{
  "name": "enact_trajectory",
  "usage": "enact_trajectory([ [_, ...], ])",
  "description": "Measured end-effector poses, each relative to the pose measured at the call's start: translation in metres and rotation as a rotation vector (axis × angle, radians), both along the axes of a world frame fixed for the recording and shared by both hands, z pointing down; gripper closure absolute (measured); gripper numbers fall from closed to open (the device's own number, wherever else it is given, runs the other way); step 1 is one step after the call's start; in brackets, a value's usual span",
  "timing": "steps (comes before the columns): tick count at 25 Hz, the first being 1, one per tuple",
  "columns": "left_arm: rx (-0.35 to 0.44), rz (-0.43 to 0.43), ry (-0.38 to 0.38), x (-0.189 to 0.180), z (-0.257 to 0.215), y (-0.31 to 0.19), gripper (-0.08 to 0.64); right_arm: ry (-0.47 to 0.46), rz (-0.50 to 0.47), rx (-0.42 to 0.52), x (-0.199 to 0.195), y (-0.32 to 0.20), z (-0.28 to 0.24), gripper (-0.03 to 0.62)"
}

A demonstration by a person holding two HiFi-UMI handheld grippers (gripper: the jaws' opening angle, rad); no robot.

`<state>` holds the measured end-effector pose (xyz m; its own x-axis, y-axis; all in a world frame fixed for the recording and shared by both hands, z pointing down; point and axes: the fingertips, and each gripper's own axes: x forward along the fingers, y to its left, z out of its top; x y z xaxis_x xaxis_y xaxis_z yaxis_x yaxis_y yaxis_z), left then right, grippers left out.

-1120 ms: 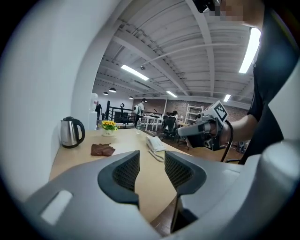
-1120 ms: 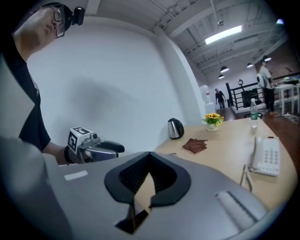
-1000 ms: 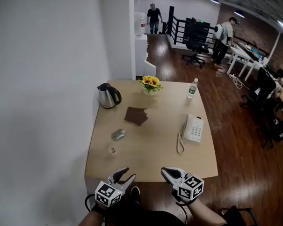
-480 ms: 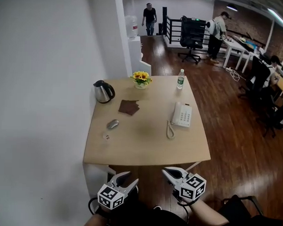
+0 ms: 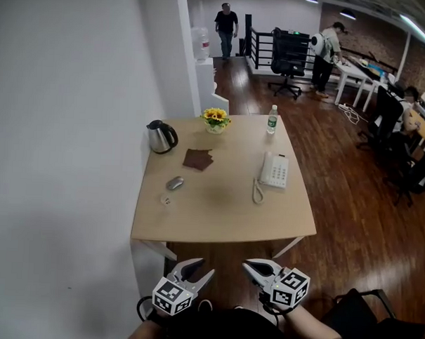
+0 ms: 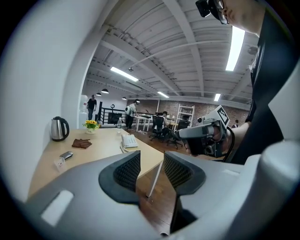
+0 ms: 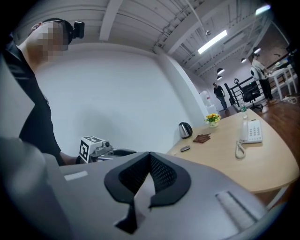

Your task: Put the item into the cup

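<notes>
Standing back from the near edge of the table [image 5: 224, 225], with both grippers low and well short of it. Holding the left gripper [image 5: 202, 268] released, jaws parted, nothing but floor and a table leg showing between the pads. Holding the right gripper [image 5: 248, 266] clenched just to the right of it, pads pressed together on nothing at all. Over on the table's left side, well apart from both grippers: the grey oval item [image 5: 174, 182], lying flat on the wood, outside the cup. Just near and left of it, not touching, the small clear cup [image 5: 165, 198], upright. Farther back on the left, a steel kettle [image 5: 161, 136]; to its right a brown cloth [image 5: 197, 159], and beyond that, at the far edge, a pot of yellow flowers [image 5: 216, 120]. On the right half, a white telephone [image 5: 274, 169] with its cord trailing toward the near side, and a water bottle [image 5: 271, 119] upright at the far edge. Along the left, a plain white wall [image 5: 65, 159]; to the right, dark wood floor [image 5: 350, 227]. Far off, past a black office chair [image 5: 286, 59], one person [image 5: 225, 22] standing and another person [image 5: 323, 47] at a white desk.
</notes>
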<state>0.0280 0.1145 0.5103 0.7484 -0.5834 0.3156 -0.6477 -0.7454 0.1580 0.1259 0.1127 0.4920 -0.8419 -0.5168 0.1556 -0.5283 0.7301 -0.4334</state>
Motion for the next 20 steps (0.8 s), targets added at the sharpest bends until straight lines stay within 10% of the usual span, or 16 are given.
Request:
enact_trajectory([
  [20, 0.062, 0.022, -0.001, -0.045, -0.016, 0.015, 0.404, 0.035, 0.007, 0.095, -0.037, 0.026, -0.036, 0.584],
])
